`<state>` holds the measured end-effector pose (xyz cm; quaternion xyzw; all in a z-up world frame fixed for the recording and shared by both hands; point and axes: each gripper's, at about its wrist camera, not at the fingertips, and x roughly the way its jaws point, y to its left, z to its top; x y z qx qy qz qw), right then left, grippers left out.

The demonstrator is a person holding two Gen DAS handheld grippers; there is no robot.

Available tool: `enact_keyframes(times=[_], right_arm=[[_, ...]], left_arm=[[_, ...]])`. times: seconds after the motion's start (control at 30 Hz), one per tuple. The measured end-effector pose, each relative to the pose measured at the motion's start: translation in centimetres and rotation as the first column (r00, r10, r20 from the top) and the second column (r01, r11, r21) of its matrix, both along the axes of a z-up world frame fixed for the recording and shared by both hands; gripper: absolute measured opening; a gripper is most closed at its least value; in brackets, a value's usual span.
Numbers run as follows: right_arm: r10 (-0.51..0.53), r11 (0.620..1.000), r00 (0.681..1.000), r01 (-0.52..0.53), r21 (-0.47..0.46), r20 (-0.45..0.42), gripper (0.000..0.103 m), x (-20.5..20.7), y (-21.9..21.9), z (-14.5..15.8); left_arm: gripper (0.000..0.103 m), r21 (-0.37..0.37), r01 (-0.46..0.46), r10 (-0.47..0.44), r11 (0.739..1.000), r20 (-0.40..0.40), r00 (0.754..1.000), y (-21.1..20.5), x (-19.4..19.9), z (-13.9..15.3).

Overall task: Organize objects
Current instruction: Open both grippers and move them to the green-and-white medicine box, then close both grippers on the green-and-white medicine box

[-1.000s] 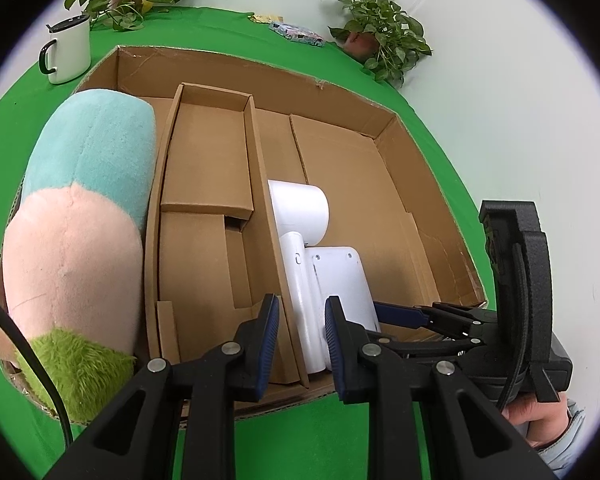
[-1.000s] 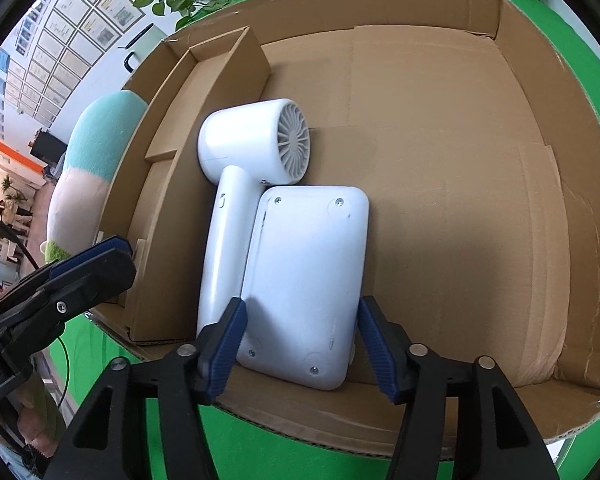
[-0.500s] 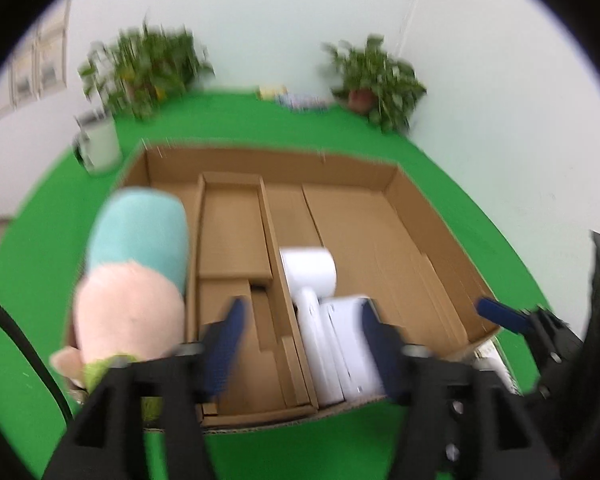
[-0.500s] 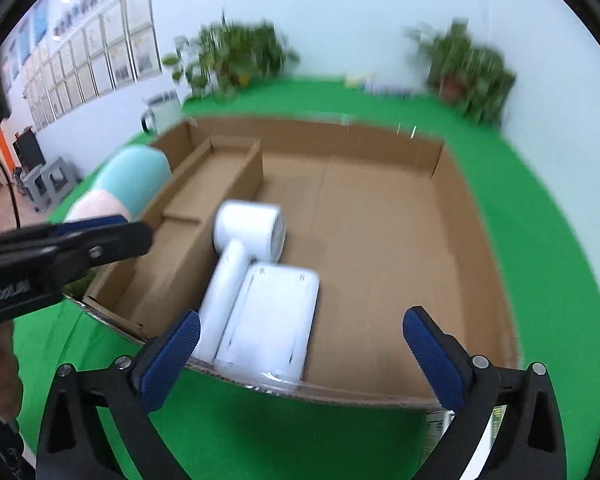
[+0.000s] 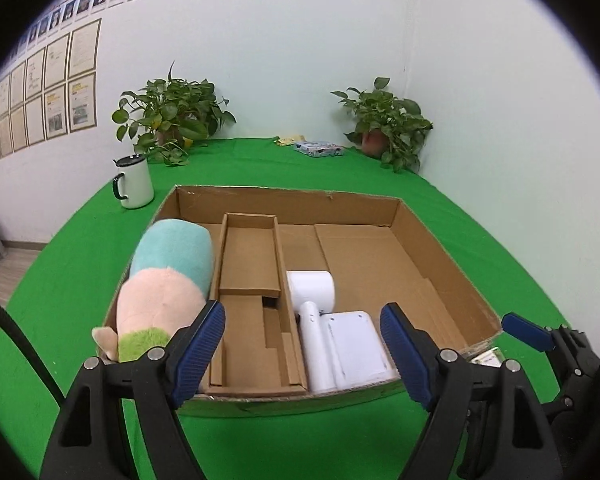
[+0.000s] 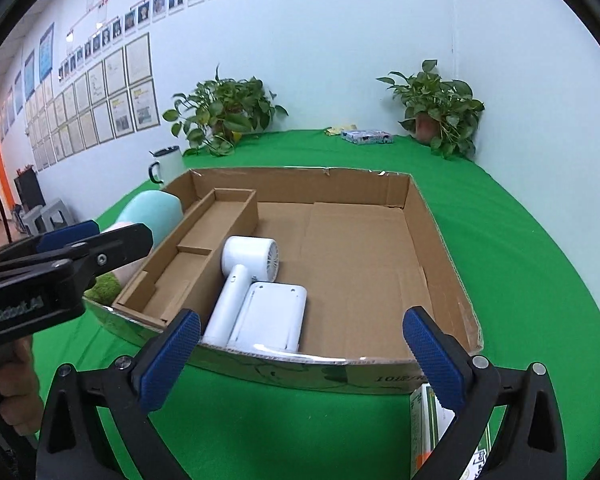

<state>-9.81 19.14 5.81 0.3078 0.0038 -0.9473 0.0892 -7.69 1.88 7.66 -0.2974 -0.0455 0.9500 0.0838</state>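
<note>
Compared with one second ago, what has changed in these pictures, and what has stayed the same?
Both grippers pulled back and up from the cardboard box and opened: the left gripper was nearly shut and empty, the right gripper let go of the white flat device. The device, the hair dryer and the plush toy lie as before.

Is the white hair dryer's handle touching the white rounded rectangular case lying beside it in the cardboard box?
Touching. In the right wrist view, the white hair dryer has its handle lying flush against the white rounded rectangular case, with no cardboard visible between them.
</note>
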Motion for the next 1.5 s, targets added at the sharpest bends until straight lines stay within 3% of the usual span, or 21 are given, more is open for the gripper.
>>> enact_keyframes(times=[0.13, 0.27, 0.37, 0.5, 0.7, 0.8, 0.97, 1.1, 1.17, 1.2, 1.3, 1.5], right_arm=[[0.018, 0.999, 1.000, -0.018, -0.028, -0.007, 0.102, 2.2, 1.6, 0.1], [-0.006, 1.000, 1.000, 0.006, -0.020, 0.018, 0.102, 5.7, 5.1, -1.0], [-0.080, 0.996, 0.993, 0.077, 0.042, 0.084, 0.102, 7.4, 8.0, -2.5], [-0.137, 0.989, 0.975, 0.125, 0.078, 0.177, 0.102, 7.7, 9.6, -4.7], [-0.211, 0.975, 0.935, 0.184, 0.122, 0.283, 0.085, 7.2, 11.0, -8.2], [-0.212, 0.977, 0.923, 0.187, 0.107, 0.321, 0.061, 6.9, 11.2, -9.0], [-0.118, 0.993, 0.930, 0.116, 0.029, 0.347, 0.061, 7.6, 8.6, -8.6], [0.030, 0.997, 0.939, -0.002, -0.082, 0.342, 0.062, 8.2, 4.4, -7.7], [0.118, 0.988, 0.945, -0.079, -0.136, 0.305, 0.076, 8.9, 2.4, -6.9], [0.154, 0.982, 0.950, -0.117, -0.148, 0.272, 0.098, 9.4, 1.6, -6.5], [0.202, 0.977, 0.952, -0.178, -0.118, 0.229, 0.102, 10.6, 0.3, -6.0], [0.222, 0.975, 0.941, -0.208, -0.080, 0.256, 0.102, 11.6, 0.0, -6.6]], left_arm=[[0.080, 0.019, 0.043, -0.043, 0.999, 0.017, 0.999, 0.2, 0.7, -0.3], [0.080, -0.018, 0.102, -0.102, 0.995, 0.031, 0.994, 0.8, 2.3, -1.1], [0.080, -0.022, 0.129, -0.128, 0.991, 0.055, 0.990, 1.1, 3.2, -2.2], [0.080, 0.037, 0.156, -0.159, 0.987, 0.115, 0.981, 1.5, 3.3, -3.9], [0.080, 0.046, 0.171, -0.176, 0.984, 0.145, 0.974, 1.4, 4.0, -4.6], [0.080, 0.055, 0.166, -0.173, 0.985, 0.151, 0.973, 0.9, 4.1, -4.7], [0.079, 0.098, 0.158, -0.173, 0.983, 0.181, 0.968, 0.2, 4.0, -5.0], [0.079, 0.142, 0.163, -0.190, 0.976, 0.203, 0.961, -0.5, 4.1, -5.1], [0.079, 0.160, 0.176, -0.208, 0.971, 0.209, 0.956, -0.5, 4.3, -5.2], [0.079, 0.168, 0.182, -0.216, 0.969, 0.213, 0.953, -0.5, 4.4, -5.3], [0.079, 0.211, 0.198, -0.247, 0.957, 0.238, 0.939, -0.2, 4.2, -6.1], [0.079, 0.325, 0.206, -0.312, 0.923, 0.322, 0.894, 1.0, 3.4, -8.9]])
